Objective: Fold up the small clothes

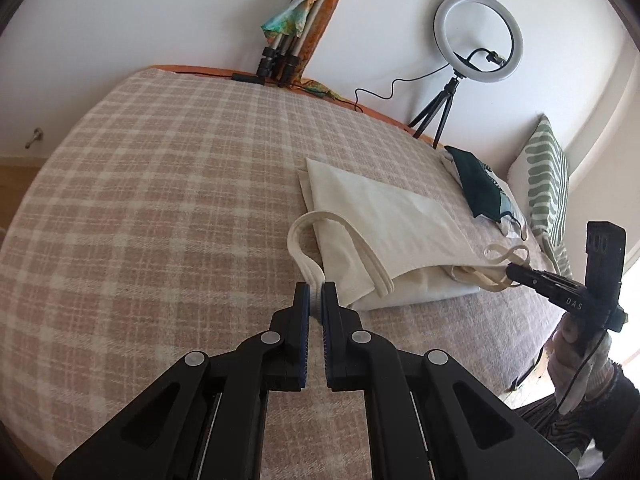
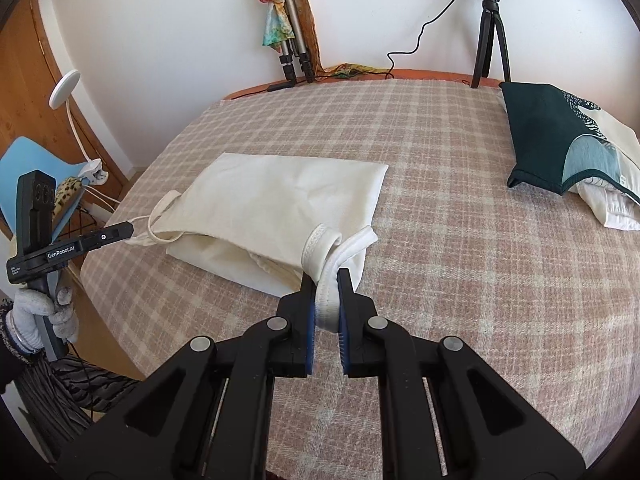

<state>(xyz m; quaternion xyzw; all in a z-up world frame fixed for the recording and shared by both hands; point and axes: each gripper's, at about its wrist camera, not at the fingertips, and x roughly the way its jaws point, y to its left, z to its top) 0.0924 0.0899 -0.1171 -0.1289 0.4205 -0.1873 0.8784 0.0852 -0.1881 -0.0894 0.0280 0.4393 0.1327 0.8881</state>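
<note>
A cream garment (image 1: 380,208) (image 2: 280,192) with shoulder straps lies partly folded on the checked blanket (image 1: 160,200) (image 2: 460,240). My left gripper (image 1: 316,286) is shut on one white strap loop at the garment's near edge; from the right wrist view the same gripper (image 2: 130,232) shows at the left, its tip at a thin strap. My right gripper (image 2: 326,280) is shut on the other ribbed strap, which bunches between its blue pads. In the left wrist view the right gripper (image 1: 512,270) reaches in from the right edge to the garment's far strap.
A folded dark green piece (image 1: 480,184) (image 2: 552,136) rests on white clothes at the bed's far right. A green patterned pillow (image 1: 544,176) stands behind it. A ring light (image 1: 478,36) and tripod legs (image 2: 292,52) stand at the wall. Gloved hands (image 2: 44,312) hold both grippers.
</note>
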